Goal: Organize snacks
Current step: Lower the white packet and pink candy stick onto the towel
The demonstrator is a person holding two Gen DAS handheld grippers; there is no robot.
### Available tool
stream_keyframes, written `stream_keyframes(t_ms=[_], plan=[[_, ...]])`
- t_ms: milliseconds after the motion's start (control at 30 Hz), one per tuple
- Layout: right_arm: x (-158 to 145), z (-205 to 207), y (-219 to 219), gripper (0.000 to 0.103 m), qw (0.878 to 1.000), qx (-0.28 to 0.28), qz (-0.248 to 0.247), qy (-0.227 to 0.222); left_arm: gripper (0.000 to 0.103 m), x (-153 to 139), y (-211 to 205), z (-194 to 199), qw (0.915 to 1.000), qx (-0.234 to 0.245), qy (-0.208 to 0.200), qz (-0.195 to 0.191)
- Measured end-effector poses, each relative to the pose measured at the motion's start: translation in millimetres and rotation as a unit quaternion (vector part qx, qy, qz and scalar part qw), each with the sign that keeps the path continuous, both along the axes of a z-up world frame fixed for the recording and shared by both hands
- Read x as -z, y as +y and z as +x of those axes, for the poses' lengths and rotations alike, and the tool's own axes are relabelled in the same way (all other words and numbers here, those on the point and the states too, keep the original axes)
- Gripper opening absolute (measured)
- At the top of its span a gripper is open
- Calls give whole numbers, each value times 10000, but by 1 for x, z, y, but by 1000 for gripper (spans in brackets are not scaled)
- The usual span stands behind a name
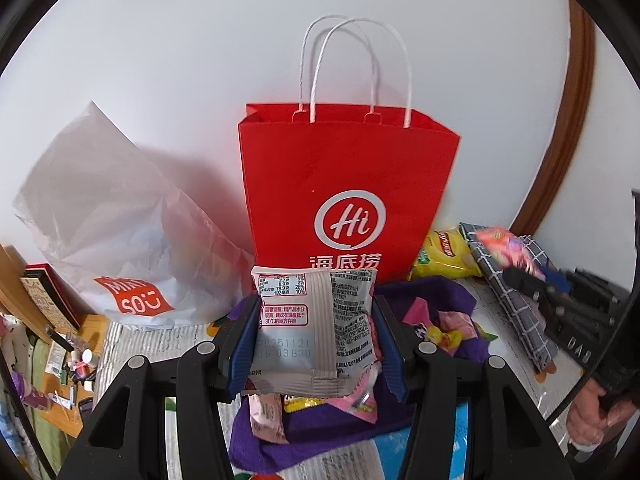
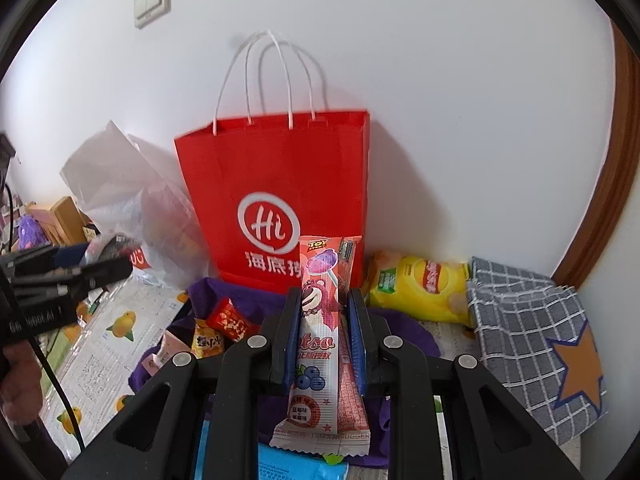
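Both packets likely belong in the red Haidilao paper bag (image 1: 348,184), standing open at twelve o'clock against the wall; lift each above its rim, clear of the handles, before releasing. The left gripper (image 1: 316,336) points level at the bag, jaws clamped on a grey-white snack packet (image 1: 316,328). The right gripper (image 2: 324,340) likewise, jaws pinching a pink lollipop packet (image 2: 320,336).

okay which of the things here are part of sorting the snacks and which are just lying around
Part of the job:
- white snack packet in the left gripper
- pink lollipop packet in the right gripper
- red paper bag
- loose snacks on the purple cloth
- yellow chip bag

Lying about:
- white plastic bag
- grey checked cloth
- light switch
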State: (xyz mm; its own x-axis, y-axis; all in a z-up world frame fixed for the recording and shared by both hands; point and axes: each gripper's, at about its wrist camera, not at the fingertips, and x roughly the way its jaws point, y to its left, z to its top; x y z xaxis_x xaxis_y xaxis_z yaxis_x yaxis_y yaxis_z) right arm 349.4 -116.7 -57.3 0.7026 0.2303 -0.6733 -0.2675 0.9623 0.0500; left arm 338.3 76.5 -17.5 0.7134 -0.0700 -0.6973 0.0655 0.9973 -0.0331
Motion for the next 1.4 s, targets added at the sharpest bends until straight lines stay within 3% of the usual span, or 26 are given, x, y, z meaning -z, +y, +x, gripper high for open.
stream_keyframes(t_ms=[133, 367, 800, 1400], plan=[[25, 18, 0, 22, 9992, -12, 50, 390, 51, 21, 4, 18, 9997, -34, 214, -71], [49, 31, 2, 22, 9975, -147, 47, 685, 51, 62, 11, 44, 9964, -118, 796, -254], [79, 43, 3, 23, 9935, -108, -257, 1103, 51, 81, 17, 52, 9926, -205, 1164, -265], [101, 52, 1, 24, 9897, 30, -613, 1290, 51, 104, 3, 59, 9882, -109, 1527, -7]])
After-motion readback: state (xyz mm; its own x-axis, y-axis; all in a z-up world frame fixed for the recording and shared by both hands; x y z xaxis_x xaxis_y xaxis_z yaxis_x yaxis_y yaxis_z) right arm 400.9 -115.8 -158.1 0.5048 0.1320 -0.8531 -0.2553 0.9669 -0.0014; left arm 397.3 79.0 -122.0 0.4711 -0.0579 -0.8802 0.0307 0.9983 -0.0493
